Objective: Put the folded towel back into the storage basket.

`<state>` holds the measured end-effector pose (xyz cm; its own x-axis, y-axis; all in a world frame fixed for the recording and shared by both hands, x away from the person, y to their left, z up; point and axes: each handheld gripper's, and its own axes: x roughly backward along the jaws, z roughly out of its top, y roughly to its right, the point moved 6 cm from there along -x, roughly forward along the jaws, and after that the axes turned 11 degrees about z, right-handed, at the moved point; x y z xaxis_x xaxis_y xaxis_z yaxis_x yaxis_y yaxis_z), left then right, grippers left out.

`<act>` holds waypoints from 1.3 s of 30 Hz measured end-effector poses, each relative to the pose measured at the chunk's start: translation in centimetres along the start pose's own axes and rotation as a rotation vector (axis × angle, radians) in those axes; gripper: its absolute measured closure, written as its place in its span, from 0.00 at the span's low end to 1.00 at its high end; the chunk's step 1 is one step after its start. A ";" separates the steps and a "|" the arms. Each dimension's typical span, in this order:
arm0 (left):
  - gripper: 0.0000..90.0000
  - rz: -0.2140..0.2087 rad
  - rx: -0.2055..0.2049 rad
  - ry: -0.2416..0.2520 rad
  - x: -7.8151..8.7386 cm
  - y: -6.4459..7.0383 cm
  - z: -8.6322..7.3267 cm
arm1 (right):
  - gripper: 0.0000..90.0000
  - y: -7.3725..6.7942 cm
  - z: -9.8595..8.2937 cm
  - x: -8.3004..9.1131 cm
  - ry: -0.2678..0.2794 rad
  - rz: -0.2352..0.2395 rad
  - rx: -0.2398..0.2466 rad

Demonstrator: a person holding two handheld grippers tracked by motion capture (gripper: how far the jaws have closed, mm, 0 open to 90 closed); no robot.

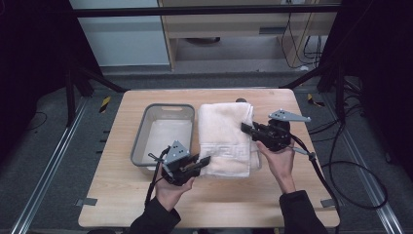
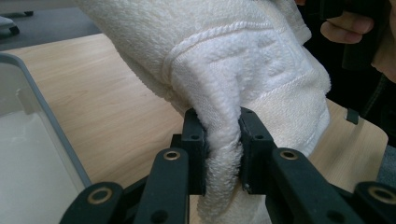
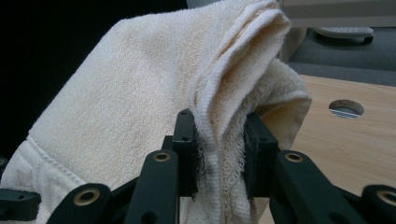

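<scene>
Left hand-held gripper (image 2: 222, 140) is clamped on a bunched fold of the cream towel (image 1: 225, 139) at its near-left corner; we see terry pinched between both jaws. Right hand-held gripper (image 3: 219, 144) is closed on the layered edge at the towel's right side, several plies stacked in the jaws. We judge the two grips at opposite sides are there to lift or carry the folded towel without it unfolding. Towel lies folded on the wooden counter (image 1: 117, 195), just beside the grey bin (image 1: 141, 134) on its left, likely the destination. Bin looks empty. Towel has a woven key-pattern border; no brand, label or readable writing anywhere.
</scene>
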<state>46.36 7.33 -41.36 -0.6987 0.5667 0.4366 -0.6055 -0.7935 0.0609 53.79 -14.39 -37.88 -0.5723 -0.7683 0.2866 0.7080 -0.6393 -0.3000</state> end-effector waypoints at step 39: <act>0.83 0.083 0.038 0.107 4.5 -5.4 2.8 | 0.79 -4.5 5.7 -4.7 0.036 0.019 0.083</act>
<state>47.54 13.58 -37.17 -0.7837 0.5179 0.3431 -0.5309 -0.8451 0.0630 55.66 -7.75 -32.69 -0.5721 -0.7816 0.2484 0.7498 -0.6212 -0.2278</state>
